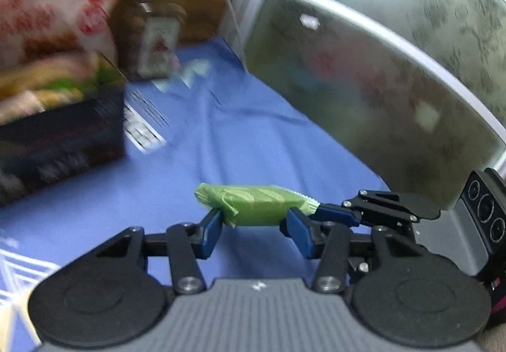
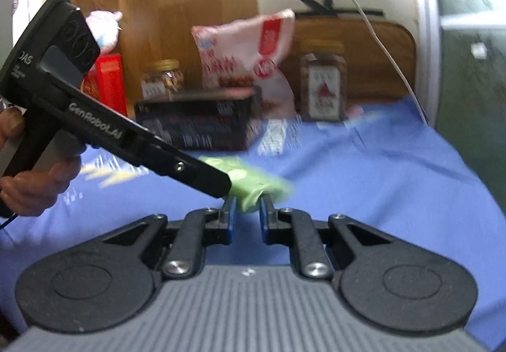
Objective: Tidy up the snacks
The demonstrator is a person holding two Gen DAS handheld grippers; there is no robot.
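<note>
One green snack packet (image 1: 253,204), two jars (image 2: 163,78) (image 2: 322,87), one black box (image 2: 197,124), one pink bag (image 2: 246,45).

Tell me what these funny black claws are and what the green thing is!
They are two grabbers, each held in a person's hand like a toy pincer. A small camera rides on each, so each picture looks out along its own two fingers. One picture is from the left grabber, the other from the right grabber. Both pinch the same green snack, one from each side. In the right picture you can see the person's hand holding the left grabber. Below is a blue cloth. Farther back stand a black box of snacks, a pink bag and two jars.
</note>
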